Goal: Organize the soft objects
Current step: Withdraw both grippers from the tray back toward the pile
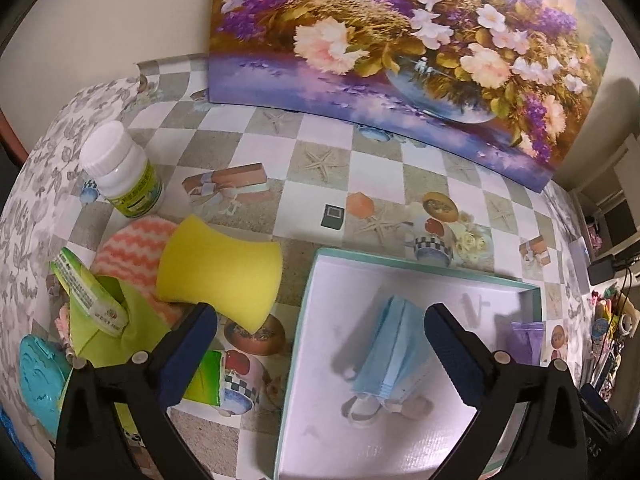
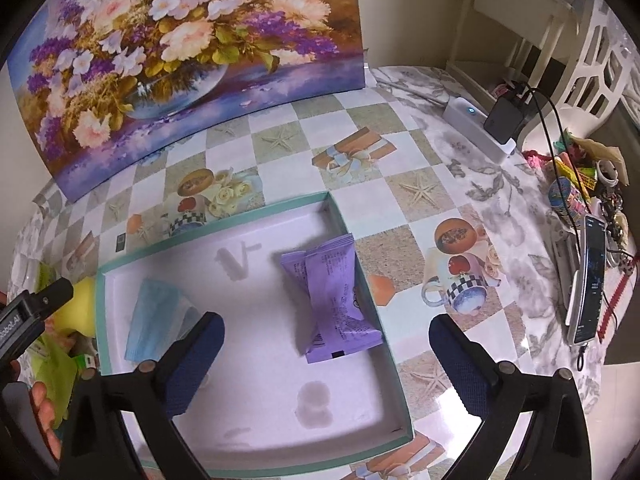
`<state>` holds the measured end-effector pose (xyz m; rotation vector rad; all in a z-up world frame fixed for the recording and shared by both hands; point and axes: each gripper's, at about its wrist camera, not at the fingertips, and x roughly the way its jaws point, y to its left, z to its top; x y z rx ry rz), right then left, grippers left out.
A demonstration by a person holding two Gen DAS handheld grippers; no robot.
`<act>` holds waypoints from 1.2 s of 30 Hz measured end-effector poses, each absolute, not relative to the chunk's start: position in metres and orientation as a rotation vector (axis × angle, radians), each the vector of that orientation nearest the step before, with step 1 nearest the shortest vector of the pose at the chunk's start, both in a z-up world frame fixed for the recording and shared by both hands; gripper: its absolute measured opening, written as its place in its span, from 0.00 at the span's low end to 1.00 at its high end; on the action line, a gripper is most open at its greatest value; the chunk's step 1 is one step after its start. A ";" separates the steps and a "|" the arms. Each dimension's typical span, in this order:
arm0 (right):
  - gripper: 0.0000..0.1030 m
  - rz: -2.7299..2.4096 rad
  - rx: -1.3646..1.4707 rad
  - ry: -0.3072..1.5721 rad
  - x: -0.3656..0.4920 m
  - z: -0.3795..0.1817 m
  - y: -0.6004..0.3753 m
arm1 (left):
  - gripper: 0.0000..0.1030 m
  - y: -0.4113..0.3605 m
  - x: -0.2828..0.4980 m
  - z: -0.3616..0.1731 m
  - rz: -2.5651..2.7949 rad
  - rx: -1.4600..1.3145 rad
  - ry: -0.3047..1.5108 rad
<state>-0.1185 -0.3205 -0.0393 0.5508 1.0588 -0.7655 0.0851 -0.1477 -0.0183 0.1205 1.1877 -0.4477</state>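
A shallow white box with a teal rim (image 1: 420,265) (image 2: 216,227) lies on the table. In it lie a folded blue face mask (image 1: 394,354) (image 2: 158,320) and a purple packet (image 2: 332,300), whose edge shows in the left wrist view (image 1: 527,342). My left gripper (image 1: 320,326) is open and empty above the box's left edge, near the mask. Left of the box lie a yellow sponge (image 1: 218,270) (image 2: 82,306), a pink-and-white striped cloth (image 1: 132,250) and green packets (image 1: 104,312). My right gripper (image 2: 326,336) is open and empty over the box, just in front of the purple packet.
A white pill bottle (image 1: 122,170) and a teal object (image 1: 40,380) sit at the left. A flower painting (image 1: 400,40) (image 2: 180,52) leans against the wall. A phone (image 2: 588,280), charger (image 2: 506,118) and clutter (image 2: 580,184) sit at the right edge.
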 end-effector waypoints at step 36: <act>1.00 -0.533 0.446 1.099 -0.051 -0.028 -0.219 | 1.00 -0.053 0.101 -0.008 -0.284 0.176 1.247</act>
